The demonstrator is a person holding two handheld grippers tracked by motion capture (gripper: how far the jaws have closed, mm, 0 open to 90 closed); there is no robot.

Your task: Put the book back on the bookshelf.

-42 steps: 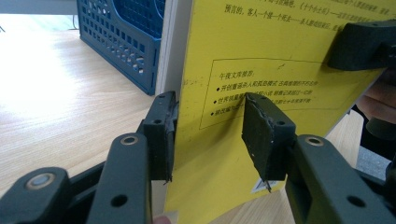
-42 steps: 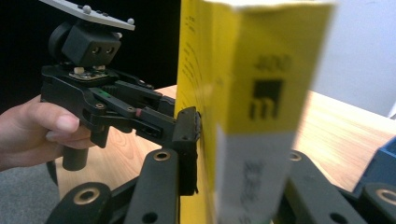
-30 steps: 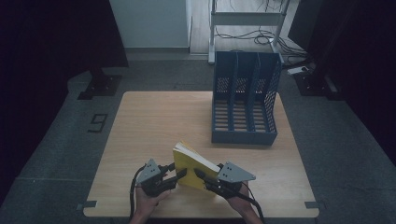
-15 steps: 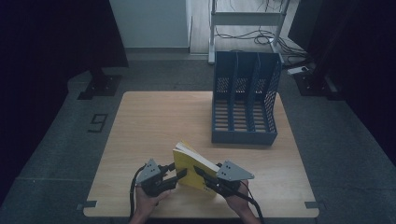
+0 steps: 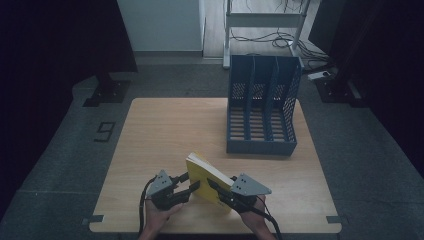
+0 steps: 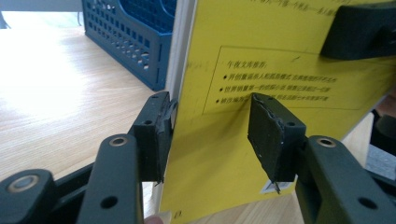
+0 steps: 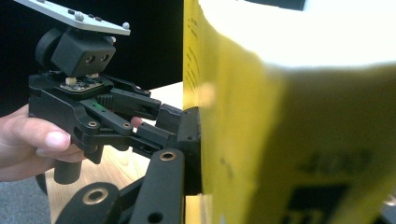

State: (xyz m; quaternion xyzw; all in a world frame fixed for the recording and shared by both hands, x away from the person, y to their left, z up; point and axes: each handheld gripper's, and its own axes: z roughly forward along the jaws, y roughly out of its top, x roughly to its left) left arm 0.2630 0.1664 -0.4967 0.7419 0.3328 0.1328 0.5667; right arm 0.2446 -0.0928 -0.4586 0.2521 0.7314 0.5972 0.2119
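A yellow book (image 5: 204, 172) stands on edge, tilted, near the table's front edge between both grippers. My right gripper (image 5: 214, 185) is shut on it; one finger (image 7: 189, 140) presses flat on the cover. My left gripper (image 5: 191, 184) reaches the book from the left with the book (image 6: 261, 60) between its jaws. Those jaws have just been opening. The left pad (image 6: 156, 135) lies against the book's edge, and the right pad (image 6: 271, 135) stands clear of the cover. The right gripper's finger (image 6: 359, 28) grips the cover higher up.
A blue file rack (image 5: 261, 115) with three upright slots stands at the back right of the wooden table (image 5: 160, 130). A person's hand (image 7: 32, 140) holds the left gripper's handle. Dark floor surrounds the table.
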